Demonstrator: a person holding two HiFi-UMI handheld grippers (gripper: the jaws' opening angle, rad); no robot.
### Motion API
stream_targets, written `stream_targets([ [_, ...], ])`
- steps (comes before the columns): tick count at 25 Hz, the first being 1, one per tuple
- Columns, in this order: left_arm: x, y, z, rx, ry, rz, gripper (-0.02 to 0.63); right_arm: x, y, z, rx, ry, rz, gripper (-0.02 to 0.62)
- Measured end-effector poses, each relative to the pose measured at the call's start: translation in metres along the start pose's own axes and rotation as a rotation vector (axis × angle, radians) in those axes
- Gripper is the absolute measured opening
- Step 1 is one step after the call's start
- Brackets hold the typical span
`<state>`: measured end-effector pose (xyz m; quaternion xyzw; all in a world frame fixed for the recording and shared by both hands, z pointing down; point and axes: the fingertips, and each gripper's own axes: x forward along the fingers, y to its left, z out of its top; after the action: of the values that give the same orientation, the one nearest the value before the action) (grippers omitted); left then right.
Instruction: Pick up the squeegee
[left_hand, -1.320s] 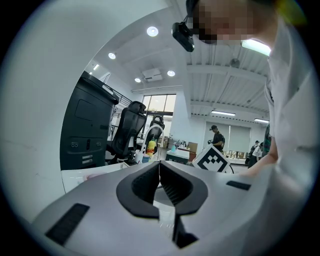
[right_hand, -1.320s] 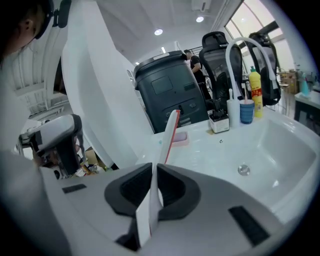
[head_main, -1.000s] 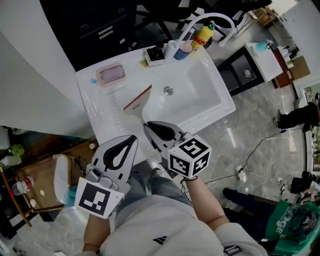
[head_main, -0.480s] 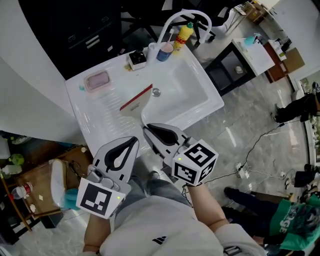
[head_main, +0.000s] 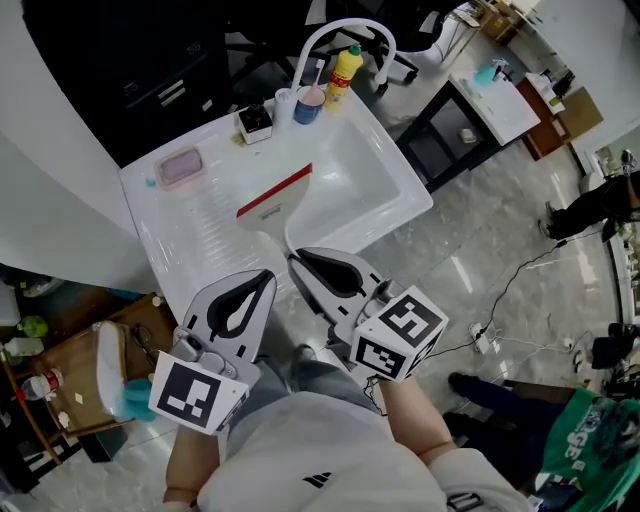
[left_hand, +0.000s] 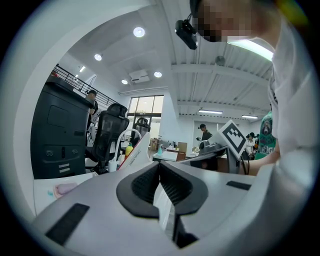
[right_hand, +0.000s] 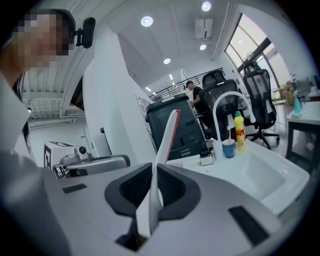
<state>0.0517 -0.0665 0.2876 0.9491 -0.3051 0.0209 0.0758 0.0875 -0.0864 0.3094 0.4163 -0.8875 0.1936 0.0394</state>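
My right gripper (head_main: 295, 258) is pinched nearly closed on the thin handle of the squeegee (head_main: 275, 202), leaving its blade free and forward, clear above the sink (head_main: 420, 208), while my left gripper (head_main: 268, 276) waits alongside, closed on nothing.

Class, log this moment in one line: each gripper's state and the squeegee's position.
left gripper: shut, empty | right gripper: shut on squeegee | squeegee: held over sink
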Motion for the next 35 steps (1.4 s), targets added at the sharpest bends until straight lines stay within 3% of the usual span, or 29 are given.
stream_targets([
  [17, 0.023, -0.052, 0.006, 0.03, 0.013, -0.03, 0.011, -0.064, 0.003, 0.026, -0.061, -0.095, 0.028, 0.04],
  [35, 0.022, -0.09, 0.013, 0.071, -0.034, 0.01, 0.011, -0.109, 0.014, 0.031, -0.115, -0.142, 0.077, 0.04],
])
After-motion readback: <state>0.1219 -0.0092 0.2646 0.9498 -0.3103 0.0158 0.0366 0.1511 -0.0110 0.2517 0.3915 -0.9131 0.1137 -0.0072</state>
